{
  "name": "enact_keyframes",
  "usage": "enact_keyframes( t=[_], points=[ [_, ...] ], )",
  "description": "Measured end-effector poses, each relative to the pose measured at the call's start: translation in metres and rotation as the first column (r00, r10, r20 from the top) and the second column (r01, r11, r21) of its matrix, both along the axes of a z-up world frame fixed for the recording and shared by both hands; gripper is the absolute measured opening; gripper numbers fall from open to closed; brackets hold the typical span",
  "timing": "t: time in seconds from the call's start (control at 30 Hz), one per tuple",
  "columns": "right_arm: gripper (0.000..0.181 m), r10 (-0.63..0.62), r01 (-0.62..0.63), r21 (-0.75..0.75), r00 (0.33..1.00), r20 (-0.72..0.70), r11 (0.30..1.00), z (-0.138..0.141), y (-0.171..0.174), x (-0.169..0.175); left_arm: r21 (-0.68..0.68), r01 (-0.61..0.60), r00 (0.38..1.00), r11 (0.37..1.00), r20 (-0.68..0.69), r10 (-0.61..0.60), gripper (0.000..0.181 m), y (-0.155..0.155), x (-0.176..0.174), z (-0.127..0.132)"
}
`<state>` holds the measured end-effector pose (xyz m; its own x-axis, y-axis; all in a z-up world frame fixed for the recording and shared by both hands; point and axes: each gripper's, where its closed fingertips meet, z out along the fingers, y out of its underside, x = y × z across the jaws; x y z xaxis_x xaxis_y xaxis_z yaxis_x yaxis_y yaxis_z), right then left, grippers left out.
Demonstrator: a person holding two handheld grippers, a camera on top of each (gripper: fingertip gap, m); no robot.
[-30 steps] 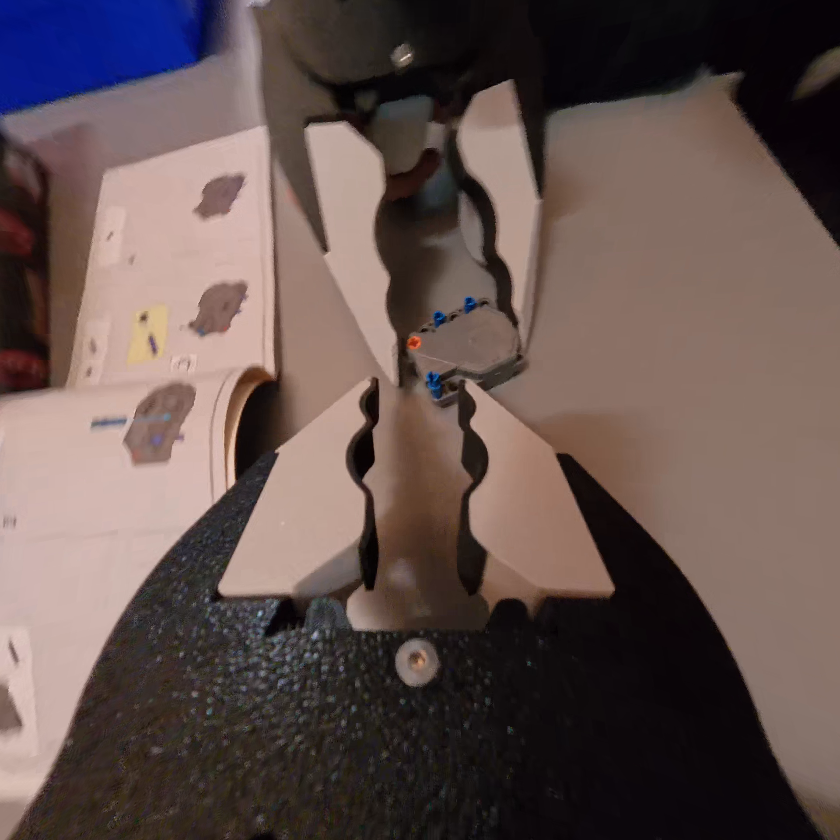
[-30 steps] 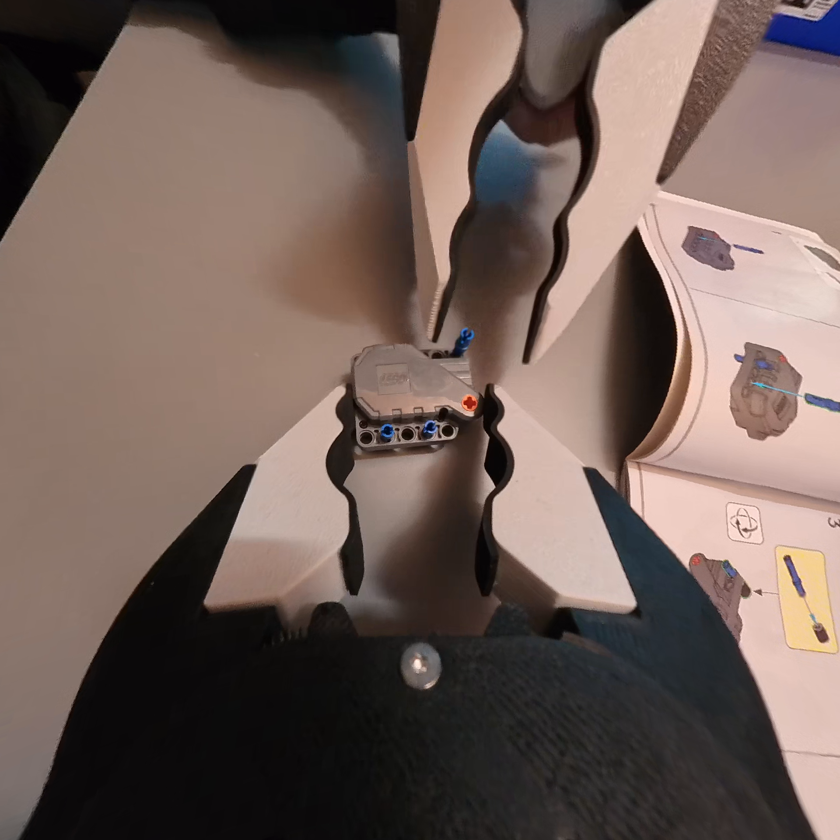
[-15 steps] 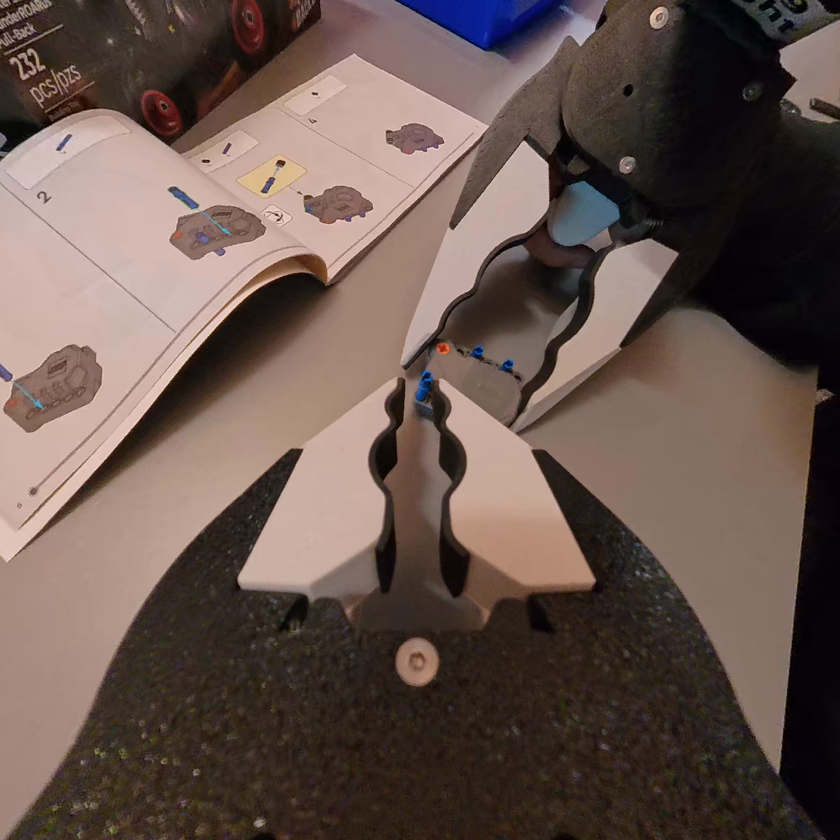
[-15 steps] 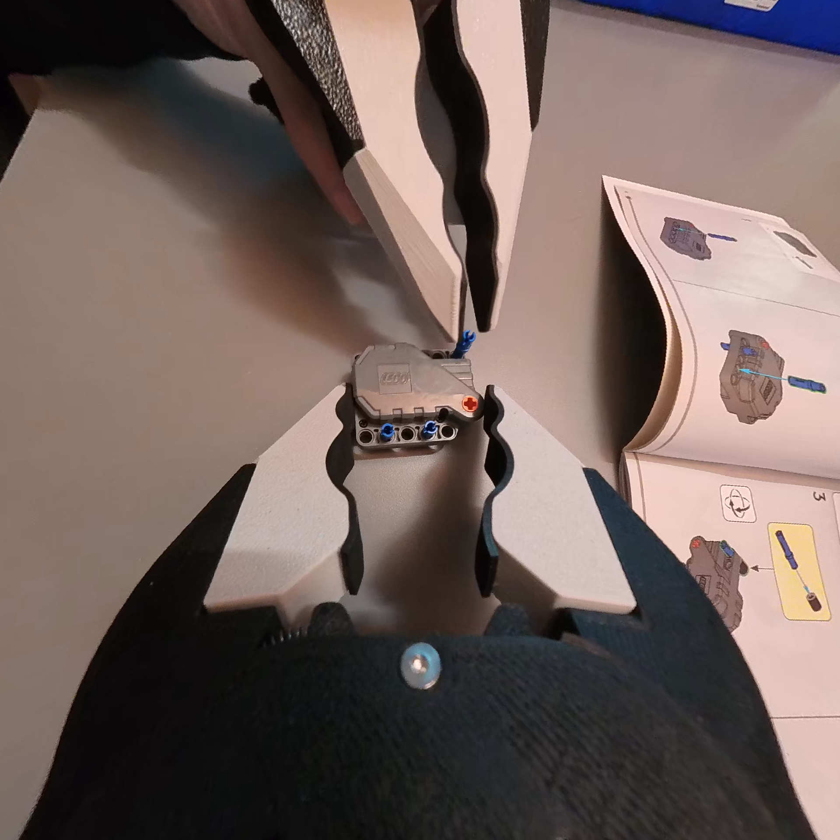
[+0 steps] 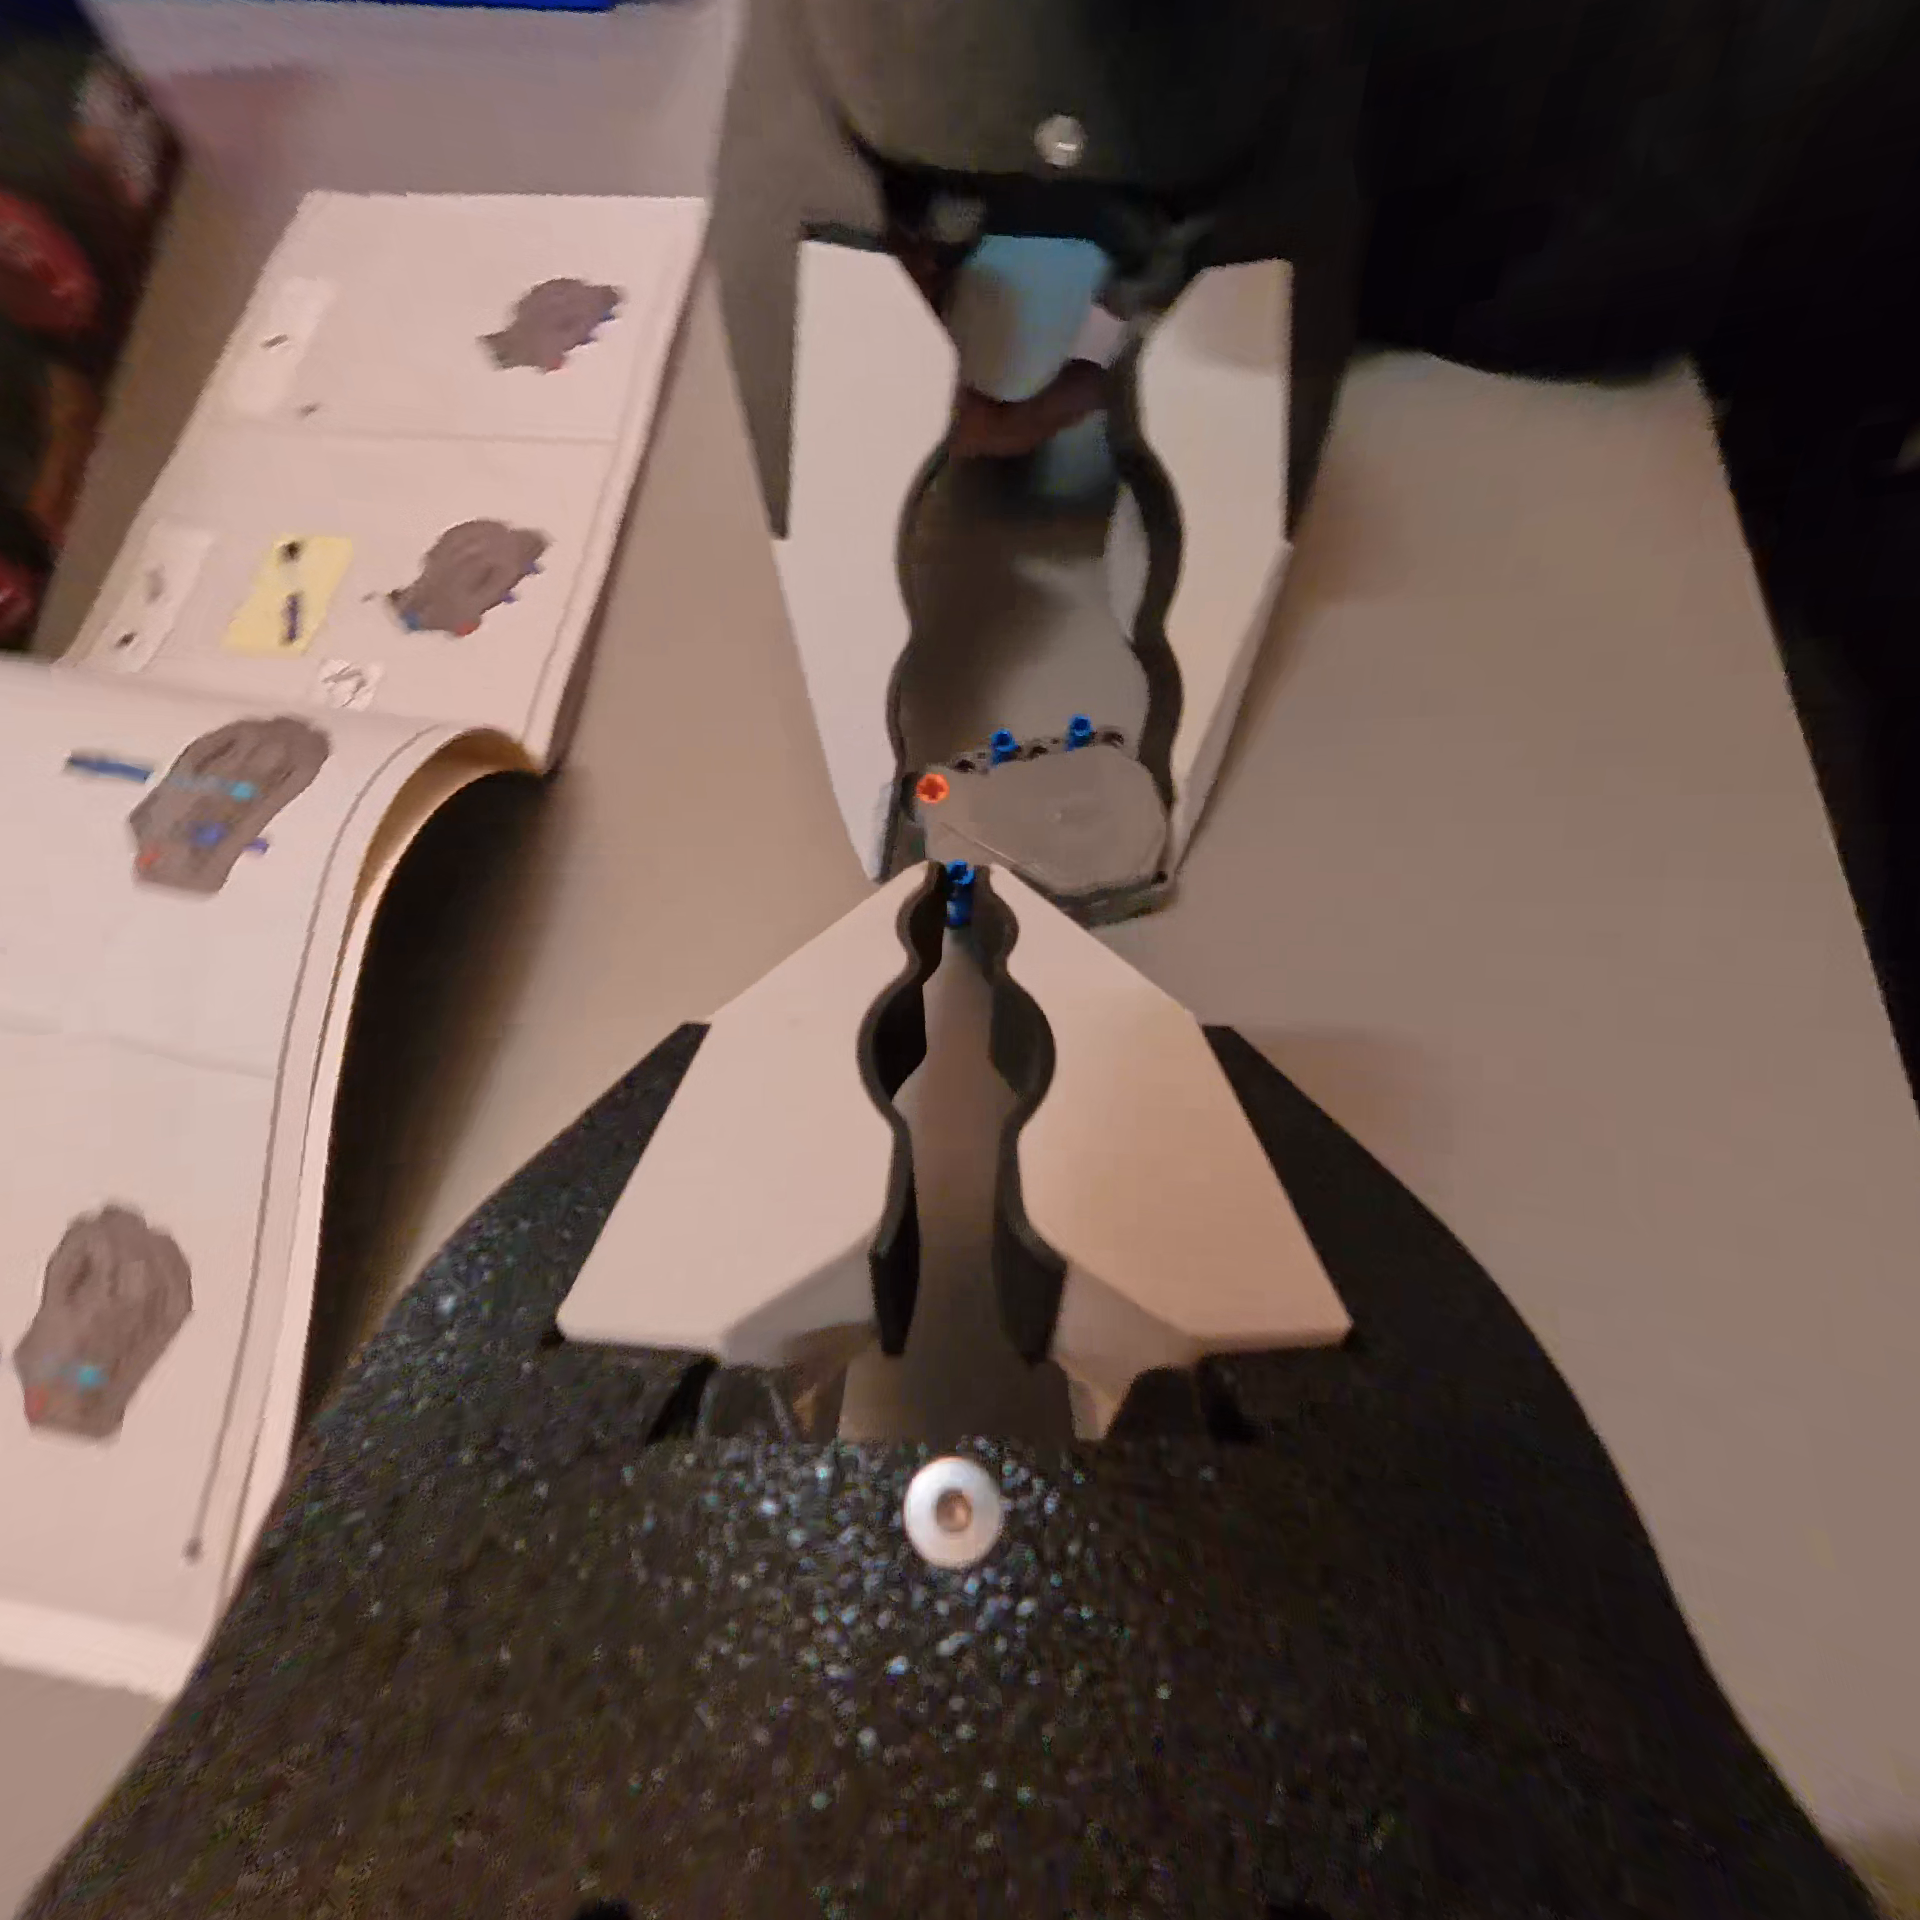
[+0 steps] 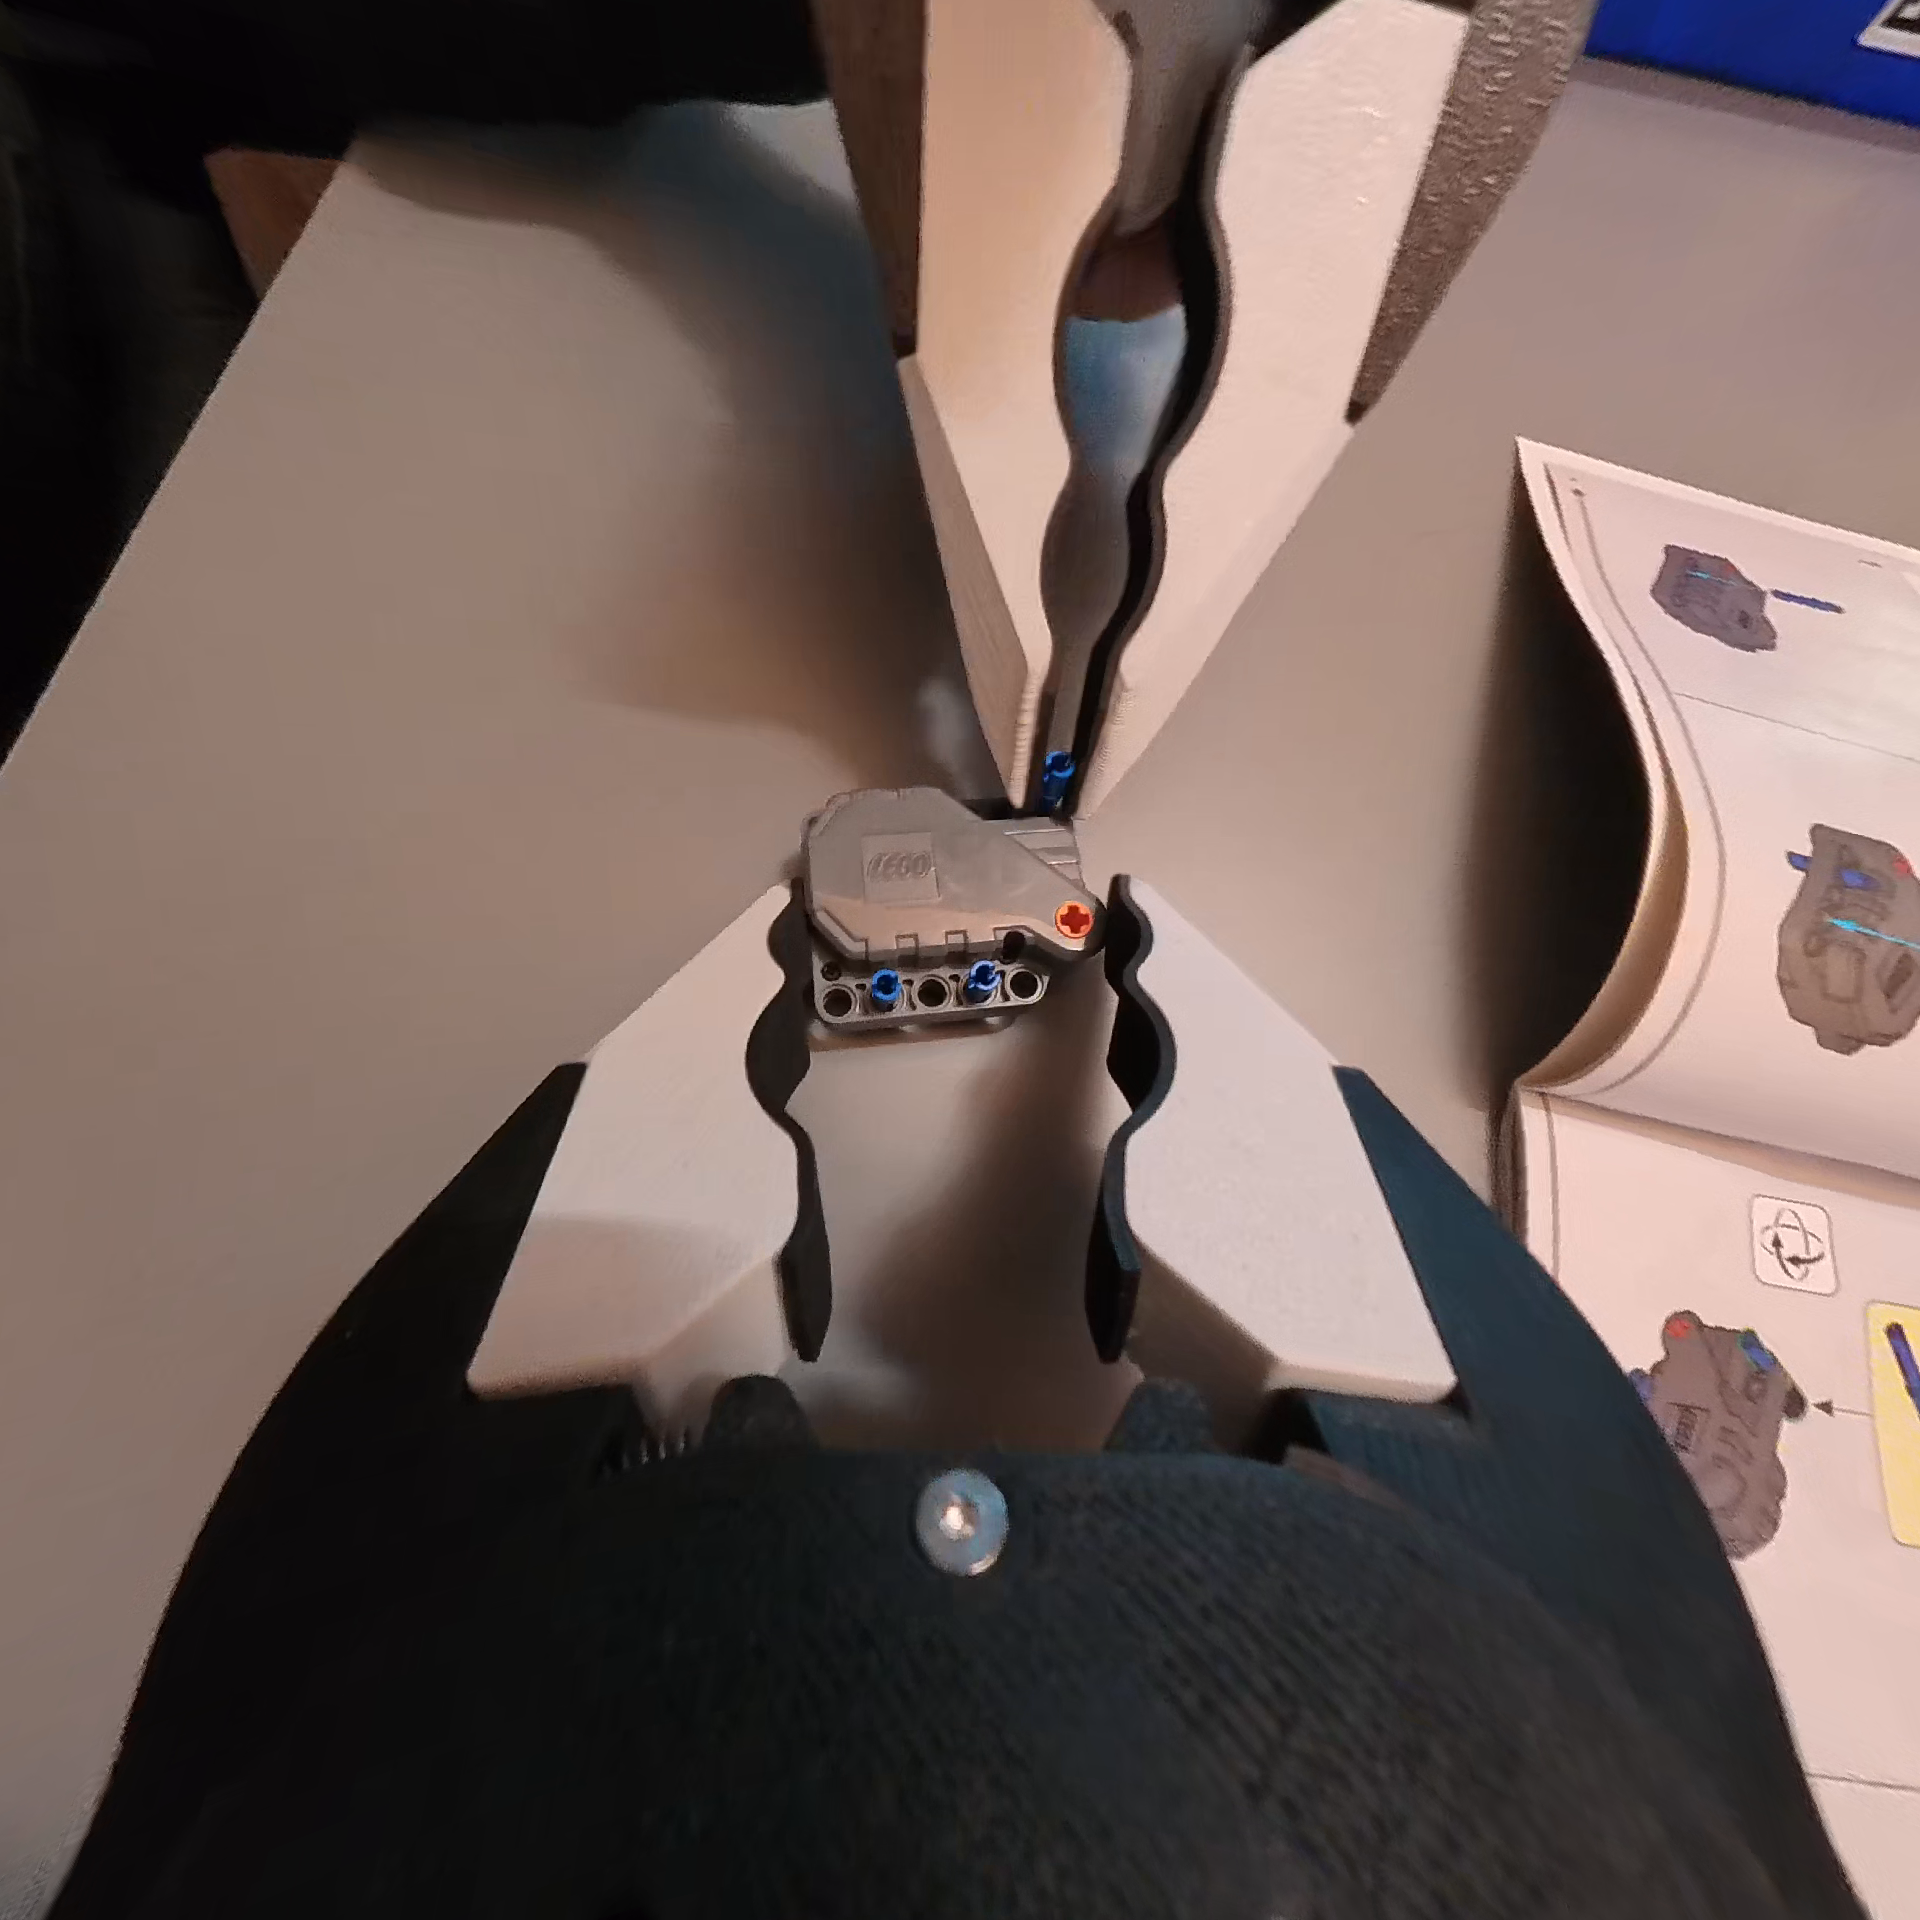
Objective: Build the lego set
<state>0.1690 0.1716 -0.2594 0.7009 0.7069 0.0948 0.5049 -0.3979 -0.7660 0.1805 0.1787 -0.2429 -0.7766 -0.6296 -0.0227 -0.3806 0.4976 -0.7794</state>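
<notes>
A grey Lego motor block (image 6: 940, 888) with an orange axle hole and two blue pins along its near side rests on the table. My right gripper (image 6: 951, 914) is shut on the block, one finger on each side; it shows the same way in the left wrist view (image 5: 1039, 821). My left gripper (image 5: 958, 883) is shut on a blue pin (image 5: 957, 891) that sticks out of the block's far side. In the right wrist view the left gripper (image 6: 1055, 790) comes in from the top, its tips pinching that blue pin (image 6: 1056, 777).
An open instruction booklet (image 5: 312, 644) lies left of the grippers in the left wrist view and on the right in the right wrist view (image 6: 1766, 935). A blue bin (image 6: 1766, 42) stands at the back. A dark box (image 5: 62, 343) is at the far left. The grippers are tip to tip, or close to it.
My left gripper has swung back to face the right gripper head-on and closed tightly on the blue pin. The right gripper and the block have not moved.
</notes>
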Motion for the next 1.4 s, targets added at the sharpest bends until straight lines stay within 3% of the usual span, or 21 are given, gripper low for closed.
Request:
enact_keyframes(
  t=[0.13,0.43,0.7,1.03,1.27,1.4],
  points=[
    [0.055,0.008,-0.008,0.001,1.0,0.001,1.0,0.0,-0.001,-0.001,0.014,0.105,0.994,0.994,-0.024,-0.105,0.002,-0.001,-0.002,0.0],
    [0.055,-0.005,0.005,0.006,1.0,0.006,1.0,0.0,0.001,0.0,-0.019,-0.132,0.991,0.991,-0.008,0.132,0.011,0.008,-0.002,0.005],
    [0.055,-0.005,0.005,0.006,1.0,0.007,1.0,0.0,0.001,0.001,-0.018,-0.205,0.973,0.979,-0.112,0.201,0.011,0.001,-0.001,0.003],
    [0.055,-0.006,0.005,0.006,1.0,0.007,1.0,0.0,0.001,0.001,0.158,-0.295,0.936,0.942,-0.154,0.318,0.004,0.007,-0.001,-0.003],
    [0.055,-0.005,0.005,0.005,1.0,0.006,1.0,-0.001,0.0,0.0,0.19,-0.271,0.94,0.944,-0.162,0.302,0.002,0.006,-0.004,-0.004],
    [0.055,-0.005,0.005,0.004,1.0,0.006,1.0,-0.001,0.0,0.0,0.216,-0.171,0.97,0.961,-0.137,0.203,0.001,0.006,-0.004,-0.005]
  ],
)
